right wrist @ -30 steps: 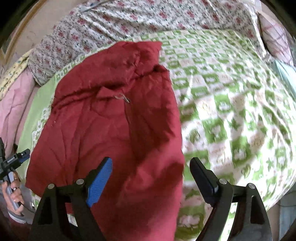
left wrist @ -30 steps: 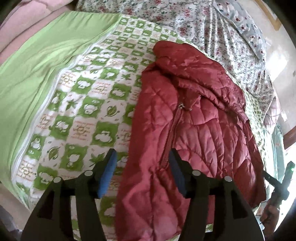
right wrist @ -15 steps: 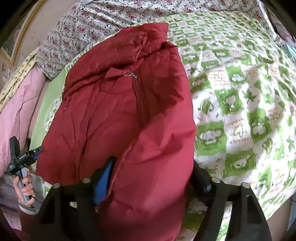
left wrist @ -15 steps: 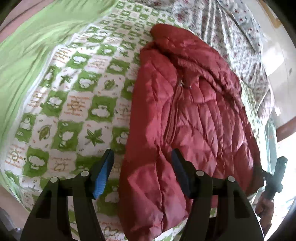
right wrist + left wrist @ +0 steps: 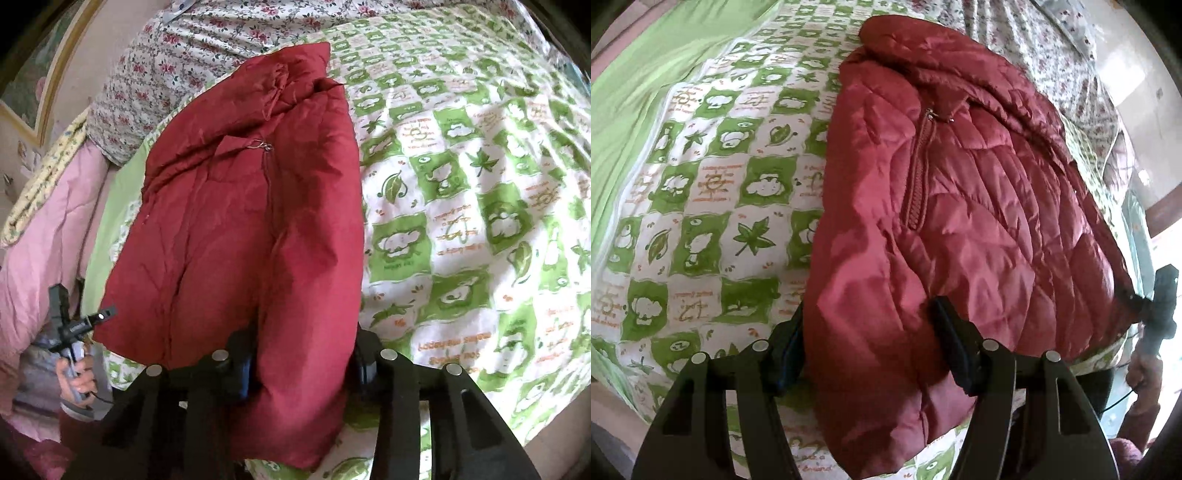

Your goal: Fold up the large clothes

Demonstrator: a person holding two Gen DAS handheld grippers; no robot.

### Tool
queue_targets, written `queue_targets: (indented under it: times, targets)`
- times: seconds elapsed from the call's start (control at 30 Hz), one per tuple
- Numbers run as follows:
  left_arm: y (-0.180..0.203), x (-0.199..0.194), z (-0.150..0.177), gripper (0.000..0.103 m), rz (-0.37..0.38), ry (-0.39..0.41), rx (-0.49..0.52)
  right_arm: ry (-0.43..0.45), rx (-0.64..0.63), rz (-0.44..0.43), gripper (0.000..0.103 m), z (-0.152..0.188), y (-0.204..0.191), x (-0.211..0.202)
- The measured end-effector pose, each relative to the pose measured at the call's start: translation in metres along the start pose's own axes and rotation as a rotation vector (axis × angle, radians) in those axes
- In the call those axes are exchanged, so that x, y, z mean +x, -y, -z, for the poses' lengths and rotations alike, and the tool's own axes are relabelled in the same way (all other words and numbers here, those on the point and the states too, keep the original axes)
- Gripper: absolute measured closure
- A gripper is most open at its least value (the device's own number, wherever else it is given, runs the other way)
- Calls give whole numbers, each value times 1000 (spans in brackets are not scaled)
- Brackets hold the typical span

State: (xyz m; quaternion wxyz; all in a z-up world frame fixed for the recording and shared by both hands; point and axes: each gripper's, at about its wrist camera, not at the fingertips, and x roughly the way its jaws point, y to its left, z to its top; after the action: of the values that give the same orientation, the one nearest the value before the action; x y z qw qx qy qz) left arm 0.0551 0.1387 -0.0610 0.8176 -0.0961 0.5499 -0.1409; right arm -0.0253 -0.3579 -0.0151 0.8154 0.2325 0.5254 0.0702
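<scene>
A dark red quilted puffer jacket (image 5: 960, 206) lies zipped, collar away from me, on a green-and-white patterned quilt (image 5: 701, 192). It also shows in the right wrist view (image 5: 236, 229). My left gripper (image 5: 871, 343) straddles a thick fold at the jacket's near hem; its jaws stand wide around the fabric. My right gripper (image 5: 303, 362) is shut on the other near hem fold, the fabric bunched between the blue pads. The fingertips of both are partly hidden by fabric.
A floral bedspread (image 5: 207, 40) lies at the far end of the bed. Pink bedding (image 5: 48, 236) lies to the left in the right wrist view. The near bed edge (image 5: 635, 398) runs under both grippers. The other hand-held gripper (image 5: 74, 325) shows low left.
Both grippers have moved forward and down onto the jacket's near hem. The right gripper's jaws have closed on the fabric. The left gripper's jaws now enclose a fold.
</scene>
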Motion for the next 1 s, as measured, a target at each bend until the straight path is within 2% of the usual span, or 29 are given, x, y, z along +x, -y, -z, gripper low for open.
queue_targets:
  times: [0.13,0.23,0.4,0.47,0.53,0.77,0.87,1.0]
  targets:
    - [5,2,1,40,-4,-1,25,-9,-9,-8,58,1,0,4]
    - [9,1,5,44,-3,0,56,-10,-4,-28,59,2,4,2]
    - [10,0,6,46,50,-9,67,-14,4,-55,57,3,5,4]
    - [10,-2,6,71,94,-11,63,-10,-12,-48,60,3,3,4]
    - [10,-2,5,77,105,-7,60,-4,-18,-56,64,3,1,4]
    - [16,-16,2,85,120,51,57,57,24,-163,74,1,3,-5]
    - [19,-29,-2,85,147,89,52,86,21,-209,75,-1,-2,-11]
    - [25,-49,-11,85,195,164,43,127,53,-316,76,-8,-2,-20]
